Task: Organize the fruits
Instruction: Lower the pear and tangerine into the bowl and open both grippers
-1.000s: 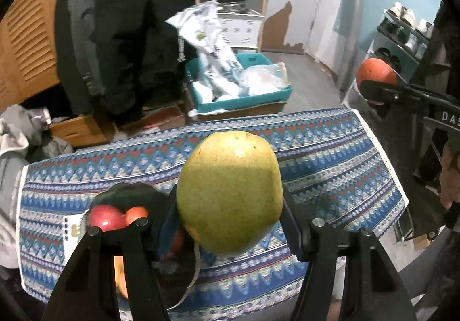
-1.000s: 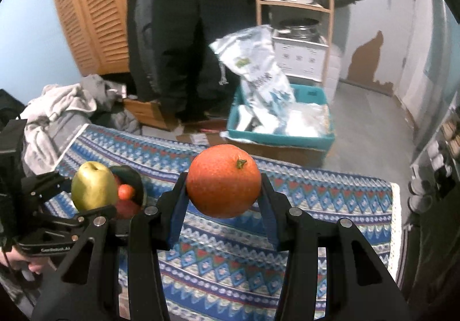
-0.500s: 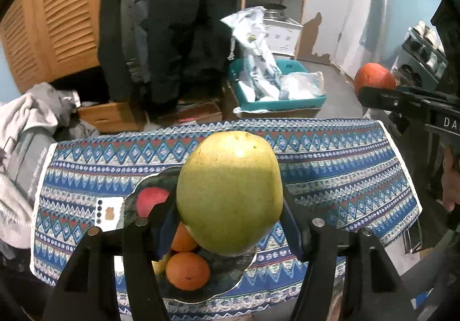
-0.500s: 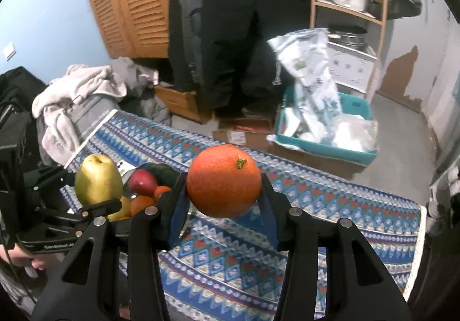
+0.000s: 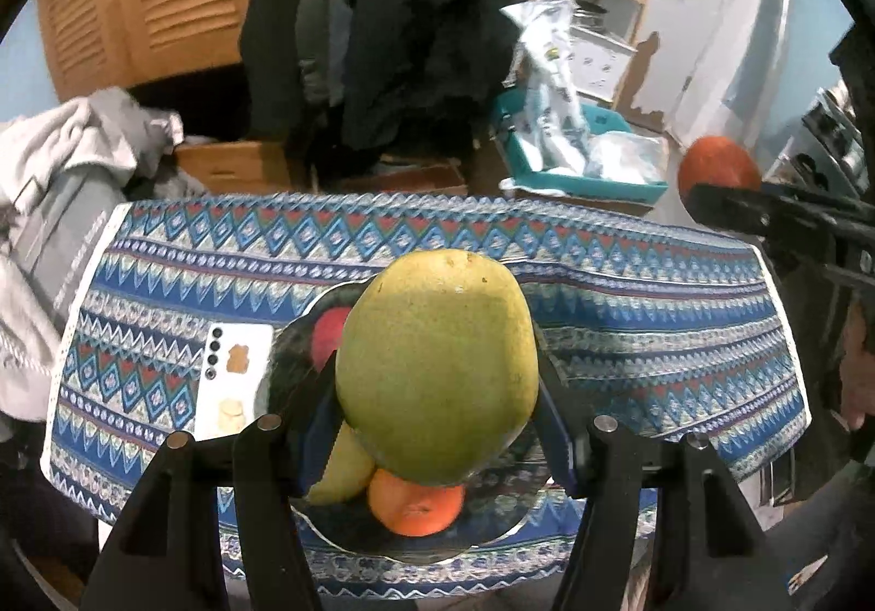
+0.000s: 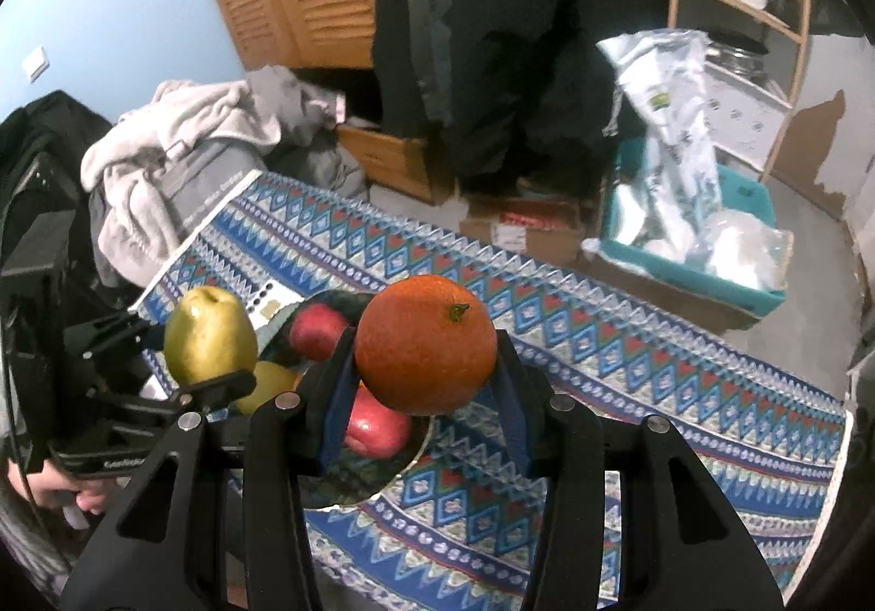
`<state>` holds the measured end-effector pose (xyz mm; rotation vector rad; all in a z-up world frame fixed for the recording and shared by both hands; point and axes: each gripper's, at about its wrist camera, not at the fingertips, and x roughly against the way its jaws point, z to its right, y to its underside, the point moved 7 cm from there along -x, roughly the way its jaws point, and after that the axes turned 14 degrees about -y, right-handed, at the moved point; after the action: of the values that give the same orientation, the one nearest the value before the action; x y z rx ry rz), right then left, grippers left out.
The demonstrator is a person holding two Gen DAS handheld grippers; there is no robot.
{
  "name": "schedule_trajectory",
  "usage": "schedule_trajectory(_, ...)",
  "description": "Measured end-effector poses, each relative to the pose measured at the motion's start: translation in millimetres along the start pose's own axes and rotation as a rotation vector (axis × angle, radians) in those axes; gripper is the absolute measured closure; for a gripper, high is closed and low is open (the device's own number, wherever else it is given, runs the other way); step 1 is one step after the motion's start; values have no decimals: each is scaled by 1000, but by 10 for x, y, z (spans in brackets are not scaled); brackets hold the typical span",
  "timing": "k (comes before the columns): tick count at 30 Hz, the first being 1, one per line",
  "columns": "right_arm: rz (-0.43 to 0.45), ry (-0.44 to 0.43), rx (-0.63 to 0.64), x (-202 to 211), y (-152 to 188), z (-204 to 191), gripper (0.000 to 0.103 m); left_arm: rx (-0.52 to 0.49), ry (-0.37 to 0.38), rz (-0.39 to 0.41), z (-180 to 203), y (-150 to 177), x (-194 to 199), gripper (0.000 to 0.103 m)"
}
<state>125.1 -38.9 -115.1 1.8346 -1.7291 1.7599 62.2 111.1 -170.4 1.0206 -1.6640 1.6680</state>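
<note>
counter under a blue patterned woven cloth (image 5: 629, 294) | dark round bowl (image 6: 377, 479) near its left end, I see red apples (image 6: 320, 332) inside | my left gripper (image 5: 437, 425), fingers clamped on a big green-yellow pear (image 5: 437, 365) above the bowl | my right gripper (image 6: 424, 392), fingers clamped on a round orange (image 6: 425, 351) just right of the pear

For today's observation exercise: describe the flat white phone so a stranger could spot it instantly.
Find the blue zigzag-patterned tablecloth. On it sits a dark round fruit bowl; the flat white rectangular phone lies just left of it, the only flat white thing there.
</note>
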Motion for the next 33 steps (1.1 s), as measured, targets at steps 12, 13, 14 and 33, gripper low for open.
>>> schedule_trajectory(12,-110,-64,-40,-724,128,-75,57,37,-44,-101,-216,183,-472,38)
schedule_trajectory(13,-115,-67,-44,-767,139,-66,57,45,-39,-111,-222,196,-502,38)
schedule_trajectory(14,-122,-66,-47,-824,158,-56,57,51,-35,-123,-229,212,-535,38)
schedule_trajectory(33,-245,-67,-65,-1556,427,113,57,22,-21,-239,-116,435,-915,38)
